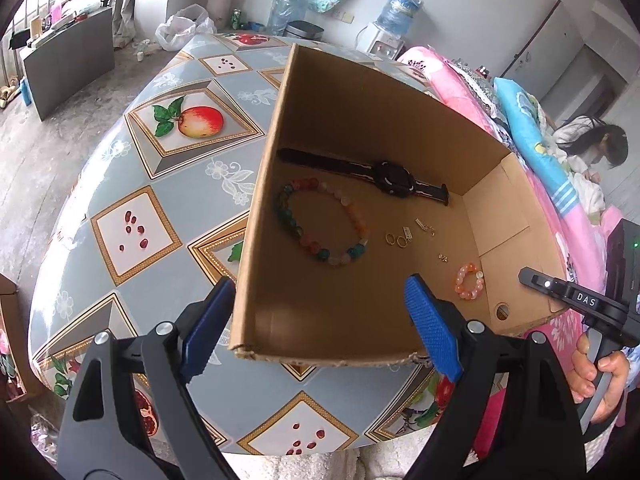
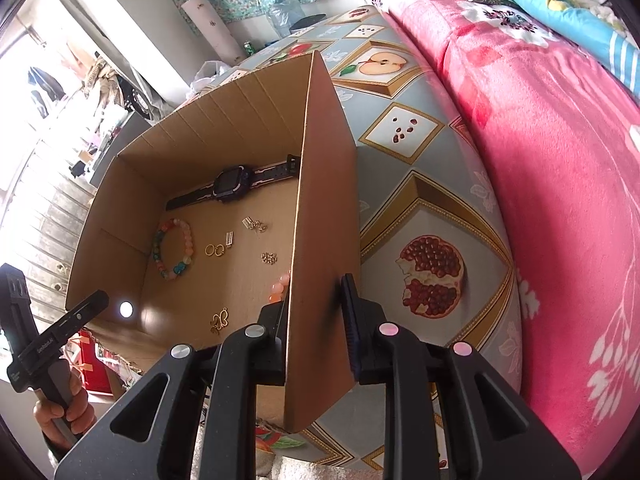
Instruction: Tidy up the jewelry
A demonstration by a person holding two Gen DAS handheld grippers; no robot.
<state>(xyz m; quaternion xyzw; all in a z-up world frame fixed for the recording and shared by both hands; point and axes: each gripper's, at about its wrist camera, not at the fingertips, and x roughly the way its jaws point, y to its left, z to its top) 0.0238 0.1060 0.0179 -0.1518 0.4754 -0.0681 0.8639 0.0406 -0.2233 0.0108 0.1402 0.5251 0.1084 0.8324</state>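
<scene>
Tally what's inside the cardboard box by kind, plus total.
In the cardboard box:
Watch: 1
Bead bracelets: 2
Gold rings: 2
Gold pendant: 1
Small metal pieces: 3 bits or clusters, too small to split further
Total: 9

Table with one box on a fruit-print cloth

The table [image 1: 120, 184] wore a grey-blue cloth printed with apples and pomegranate seeds; an open cardboard box [image 1: 360, 120] sat directly on it, near the edge beside a pink blanket [image 2: 540, 160].

Open-topped box [image 1: 360, 120], jewelry-strewn floor
</scene>
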